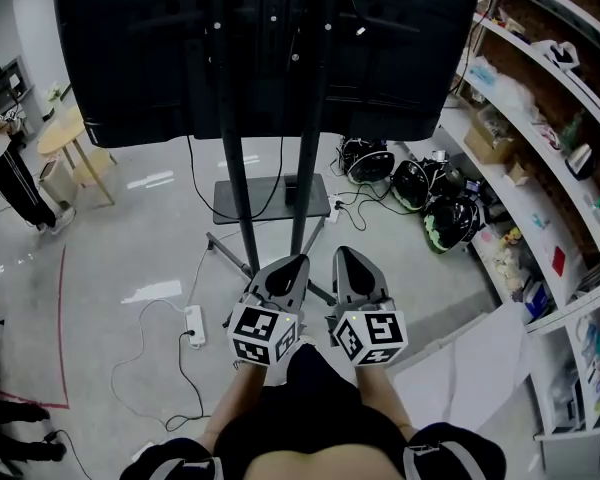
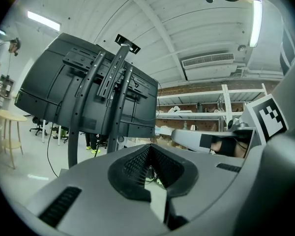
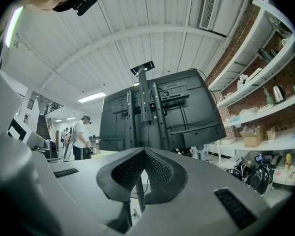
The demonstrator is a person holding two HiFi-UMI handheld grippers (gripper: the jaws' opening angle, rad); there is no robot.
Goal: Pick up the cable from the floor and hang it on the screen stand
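Observation:
The screen stand (image 1: pixel 238 168) rises in the middle of the head view, its black screen (image 1: pixel 140 48) seen from the back. On the floor to the lower left lies a white power strip (image 1: pixel 193 325) with a thin cable (image 1: pixel 130 360) looping away from it. Both grippers are held side by side in front of the person, short of the stand's base. My left gripper (image 1: pixel 292 264) is shut and empty, its pads (image 2: pixel 137 163) meeting at the tip. My right gripper (image 1: pixel 347 258) is shut too, with nothing between its pads (image 3: pixel 160 168). Both gripper views look level at the stand (image 2: pixel 113 82) (image 3: pixel 147 112).
Several helmets (image 1: pixel 410 183) lie on the floor right of the stand, with cables among them. White shelves (image 1: pixel 540 168) full of items line the right wall. A round wooden table (image 1: pixel 65 138) and a person (image 1: pixel 10 178) are at the left. A white sheet (image 1: pixel 470 368) leans at the lower right.

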